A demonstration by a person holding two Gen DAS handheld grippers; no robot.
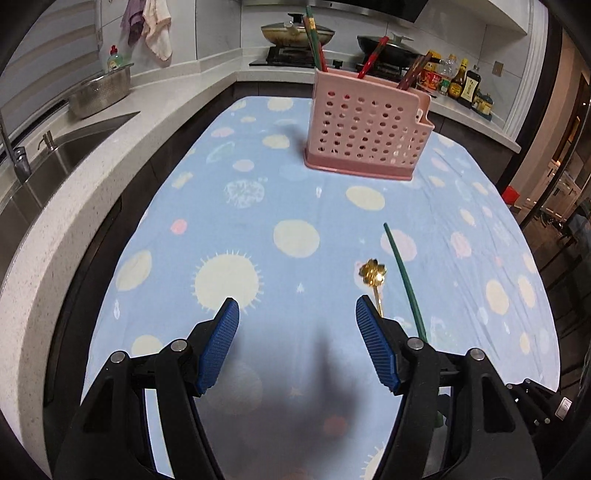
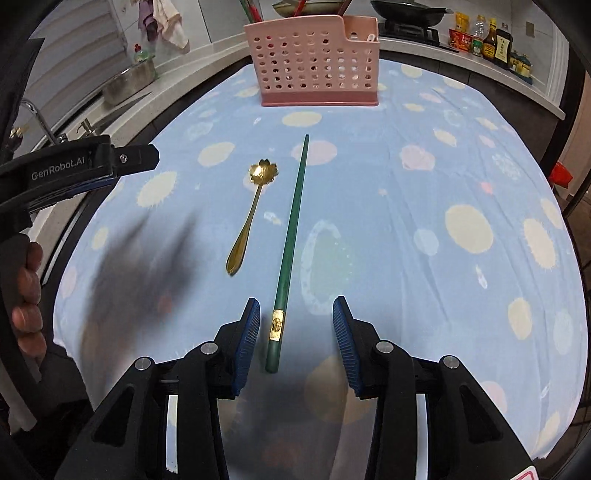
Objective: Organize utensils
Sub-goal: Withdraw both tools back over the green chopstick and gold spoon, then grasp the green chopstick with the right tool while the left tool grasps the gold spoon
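Note:
A pink perforated utensil holder point(image 1: 367, 136) stands at the far end of the table, with several red and green chopsticks upright in it; it also shows in the right wrist view point(image 2: 317, 61). A green chopstick point(image 2: 291, 236) and a gold flower-bowl spoon point(image 2: 251, 210) lie side by side on the cloth. My right gripper point(image 2: 295, 314) is open, its jaws on either side of the chopstick's near end, above it. My left gripper point(image 1: 297, 314) is open and empty, left of the spoon point(image 1: 373, 275) and the chopstick point(image 1: 404, 280); it enters the right wrist view at the left point(image 2: 110, 162).
A blue cloth with pale dots point(image 1: 258, 206) covers the table. A white counter with a sink point(image 1: 55, 155) and a steel bowl point(image 1: 101, 94) runs along the left. A stove with pans point(image 1: 299, 33) and sauce bottles point(image 1: 461, 81) are behind the holder.

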